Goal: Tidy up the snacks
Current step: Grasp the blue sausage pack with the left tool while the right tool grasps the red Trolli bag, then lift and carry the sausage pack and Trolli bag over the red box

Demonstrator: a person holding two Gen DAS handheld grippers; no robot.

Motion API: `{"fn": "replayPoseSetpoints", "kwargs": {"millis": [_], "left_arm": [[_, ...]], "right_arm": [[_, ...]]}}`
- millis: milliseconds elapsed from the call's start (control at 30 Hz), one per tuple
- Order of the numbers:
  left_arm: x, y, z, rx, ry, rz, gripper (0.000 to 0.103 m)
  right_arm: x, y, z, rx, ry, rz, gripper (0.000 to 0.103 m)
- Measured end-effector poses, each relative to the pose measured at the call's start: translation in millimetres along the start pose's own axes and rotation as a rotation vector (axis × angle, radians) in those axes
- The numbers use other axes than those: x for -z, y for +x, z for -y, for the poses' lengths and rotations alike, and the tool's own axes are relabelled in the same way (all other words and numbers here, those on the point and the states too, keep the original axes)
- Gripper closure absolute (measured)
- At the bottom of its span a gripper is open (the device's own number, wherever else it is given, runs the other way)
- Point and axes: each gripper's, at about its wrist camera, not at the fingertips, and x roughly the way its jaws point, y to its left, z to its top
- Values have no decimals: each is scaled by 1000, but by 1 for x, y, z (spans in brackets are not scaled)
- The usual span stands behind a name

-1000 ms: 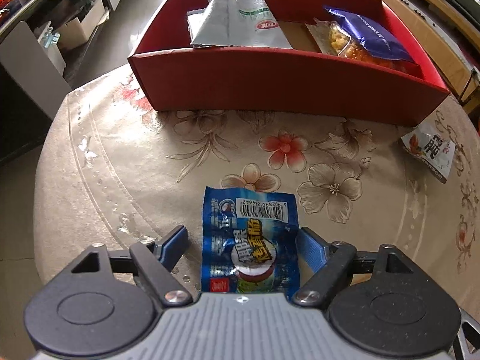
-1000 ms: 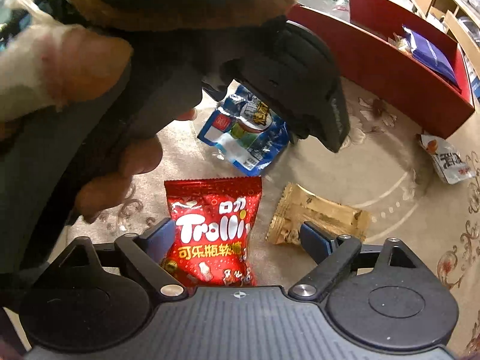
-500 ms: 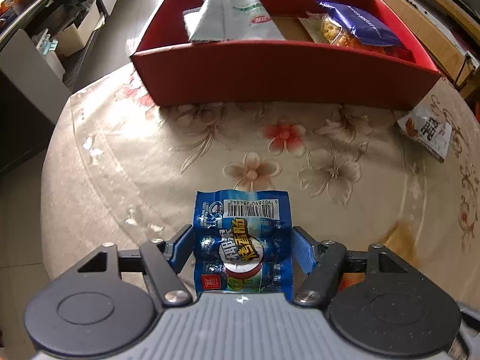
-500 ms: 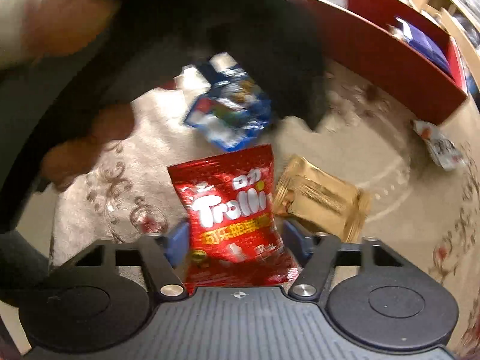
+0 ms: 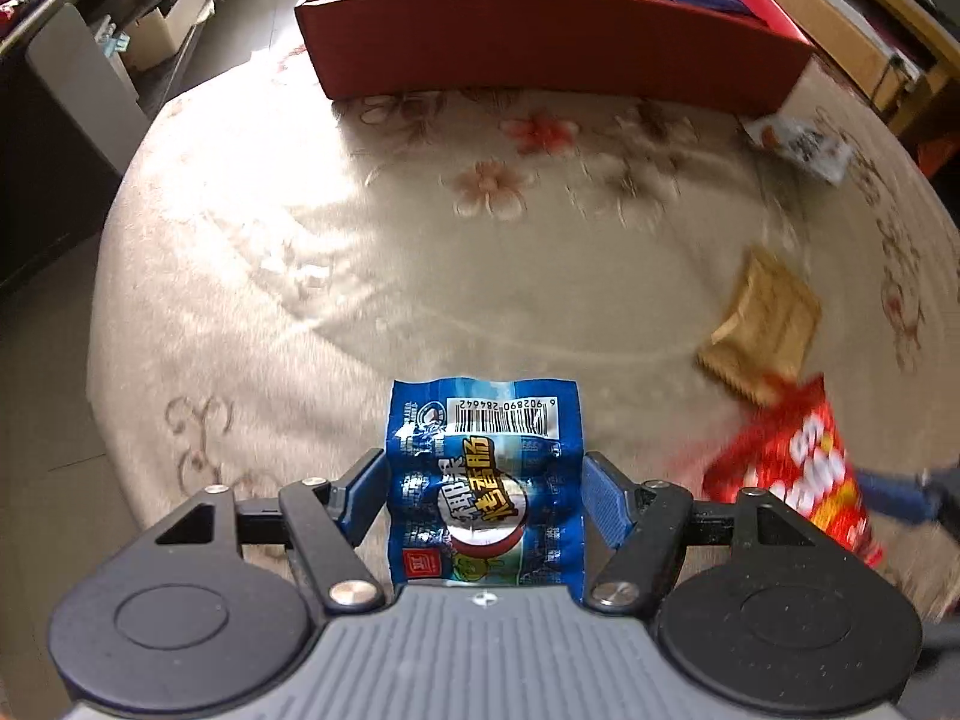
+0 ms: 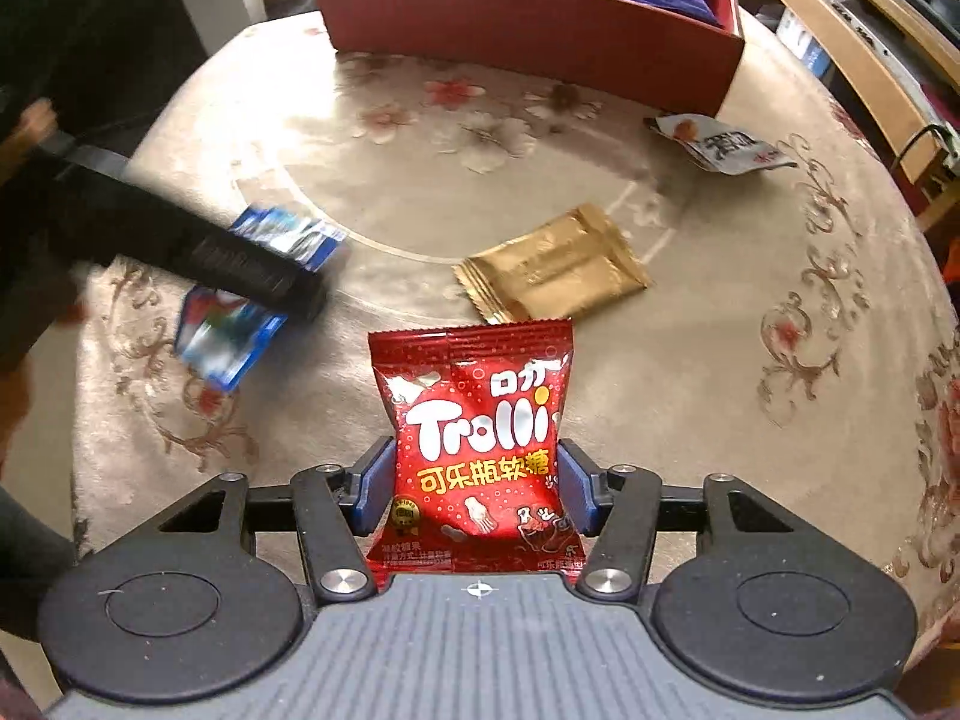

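A blue sausage packet (image 5: 480, 438) with a barcode sits between the blue pads of my left gripper (image 5: 483, 468), which is shut on its sides. It shows blurred at the left in the right wrist view (image 6: 222, 336), partly behind that gripper's dark body. My right gripper (image 6: 478, 474) is shut on a red Trolli gummy packet (image 6: 474, 408), pinching its lower half. That red packet (image 5: 792, 468) shows blurred at the lower right in the left wrist view. The red box (image 5: 540, 36) stands at the table's far side, well beyond both grippers.
A gold packet (image 6: 552, 267) lies flat mid-table, just beyond the red packet. A white snack packet (image 6: 726, 147) lies near the box's right corner. The box (image 6: 510, 18) holds silver packets and a blue bag. The round table (image 5: 300, 240) has a floral cloth; floor and furniture lie beyond its edge.
Both grippers closed from open onto their packets. Both pulled back from the box, so it looks farther. In the right wrist view, the left gripper slid from overhead to the left.
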Motion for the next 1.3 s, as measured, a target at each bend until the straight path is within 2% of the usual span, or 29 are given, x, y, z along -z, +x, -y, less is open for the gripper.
{"fn": "replayPoseSetpoints", "kwargs": {"millis": [167,233,300,367,400,467,500,600,633,700,933,1300], "left_arm": [[11,-5,7,-43,21,27,27],[14,-7,9,-52,31,36,25],[16,-8,9,-62,37,42,20],[15,-5,8,-65,37,43,19],[15,-5,7,-64,35,44,19],[15,-5,7,-64,38,48,21],[17,-8,8,-61,43,51,24],[20,-11,13,-49,68,55,34],[21,-12,15,-52,79,57,36],[23,-13,20,-60,101,61,37],[26,-19,28,-60,129,83,37],[17,-33,31,-61,101,132,37]], "right_arm": [[-2,10,-8,34,-40,10,25],[0,8,-3,36,-17,8,16],[0,10,4,20,7,15,14],[1,11,4,13,0,18,7],[1,13,1,10,-12,7,1],[3,17,-4,19,-36,0,0],[4,16,-6,23,-42,2,3],[3,8,-5,23,-31,16,22],[3,7,-4,22,-24,18,30],[3,2,-1,25,-9,27,39],[5,-11,-2,65,-4,77,42],[2,-23,2,89,24,148,43]]}}
